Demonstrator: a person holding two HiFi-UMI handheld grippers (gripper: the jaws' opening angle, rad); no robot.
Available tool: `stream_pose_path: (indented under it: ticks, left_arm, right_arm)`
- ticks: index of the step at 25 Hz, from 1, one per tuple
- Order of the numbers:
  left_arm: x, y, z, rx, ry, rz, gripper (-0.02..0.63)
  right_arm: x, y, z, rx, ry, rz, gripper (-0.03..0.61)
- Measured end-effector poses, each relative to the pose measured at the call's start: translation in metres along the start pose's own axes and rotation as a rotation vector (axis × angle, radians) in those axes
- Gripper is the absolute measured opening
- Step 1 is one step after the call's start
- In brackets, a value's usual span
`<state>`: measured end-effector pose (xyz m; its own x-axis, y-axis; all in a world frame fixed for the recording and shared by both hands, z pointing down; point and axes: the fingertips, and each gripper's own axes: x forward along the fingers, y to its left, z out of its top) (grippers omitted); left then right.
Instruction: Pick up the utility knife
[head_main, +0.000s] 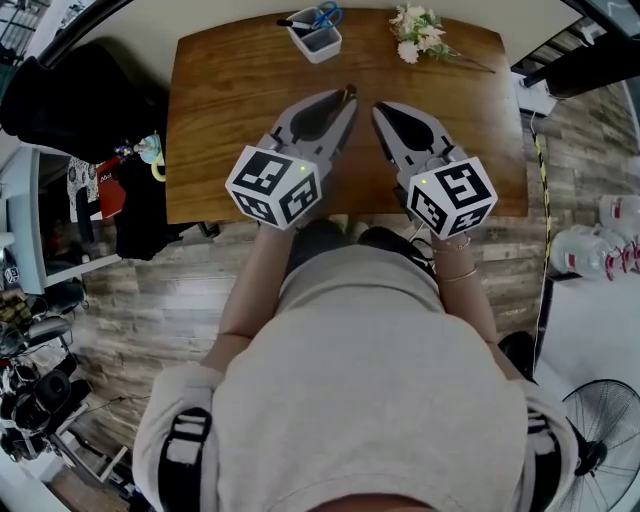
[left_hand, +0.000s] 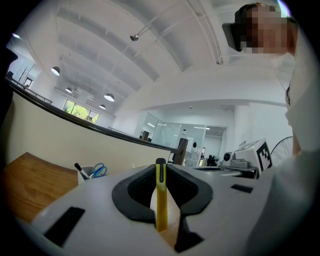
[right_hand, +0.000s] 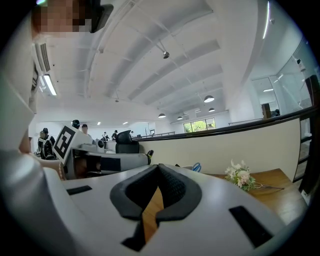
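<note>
The utility knife (left_hand: 160, 195) is a slim yellow bar with a black end, standing upright between the jaws of my left gripper (left_hand: 160, 167), which is shut on it. In the head view only its dark tip (head_main: 349, 91) pokes out past the left gripper (head_main: 345, 100), above the wooden table (head_main: 230, 90). My right gripper (head_main: 381, 108) hangs beside it over the table's middle. In the right gripper view the right gripper (right_hand: 159, 167) has its black pads meeting at the tip with nothing between them.
A white holder (head_main: 315, 32) with blue scissors and a marker stands at the table's far edge. A sprig of white flowers (head_main: 420, 32) lies to its right. Dark bags (head_main: 60, 100) sit left of the table, a fan (head_main: 605, 430) at bottom right.
</note>
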<state>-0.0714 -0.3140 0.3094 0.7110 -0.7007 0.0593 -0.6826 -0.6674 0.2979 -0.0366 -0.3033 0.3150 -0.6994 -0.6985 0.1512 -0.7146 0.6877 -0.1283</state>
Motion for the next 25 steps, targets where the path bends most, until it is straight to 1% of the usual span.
stream_pose_path:
  ticks: [11,25]
  left_arm:
    - [0.0004,-0.004,-0.0019,0.011,0.01,-0.01,0.078]
    - [-0.0015,-0.0073,-0.0059,0.001,0.012,-0.011,0.078]
  right_arm:
    - [-0.0034,0.0031,-0.003,0.011,0.001,-0.004,0.011]
    - [-0.0079,0.0055,-0.002,0.016,-0.02,0.006,0.009]
